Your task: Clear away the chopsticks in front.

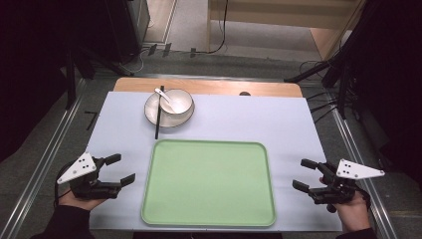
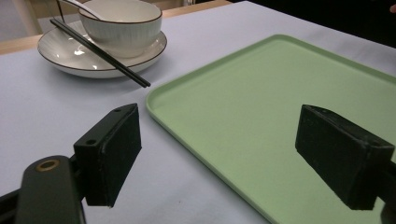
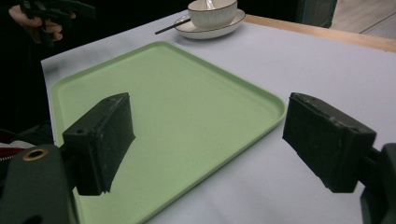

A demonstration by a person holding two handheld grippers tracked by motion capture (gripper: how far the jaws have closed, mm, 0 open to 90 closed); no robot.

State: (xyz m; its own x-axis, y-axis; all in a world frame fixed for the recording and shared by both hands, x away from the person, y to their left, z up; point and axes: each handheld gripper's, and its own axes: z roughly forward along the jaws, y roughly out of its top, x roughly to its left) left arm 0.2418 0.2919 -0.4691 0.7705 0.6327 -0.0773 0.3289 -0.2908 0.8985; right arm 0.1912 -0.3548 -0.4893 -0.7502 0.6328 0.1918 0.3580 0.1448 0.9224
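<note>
An empty light green tray (image 1: pixel 209 181) lies at the middle front of the table. Behind it a white bowl (image 1: pixel 175 102) with a white spoon (image 1: pixel 163 94) stands on a white plate (image 1: pixel 151 113). Black chopsticks (image 1: pixel 158 119) lean across the plate's left rim. My left gripper (image 1: pixel 119 170) hovers open left of the tray, nothing between its jaws. My right gripper (image 1: pixel 301 174) hovers open right of the tray, also holding nothing. In the left gripper view the tray (image 2: pixel 289 102) lies between the open jaws, with the bowl (image 2: pixel 120 23) and chopsticks (image 2: pixel 100 53) beyond.
A pale blue-white cloth (image 1: pixel 249 122) covers the table, with a wooden edge (image 1: pixel 209 87) at the back. Metal rails (image 1: pixel 45 164) run along both sides. Dark stands and cables (image 1: pixel 328 74) sit on the floor beyond the table.
</note>
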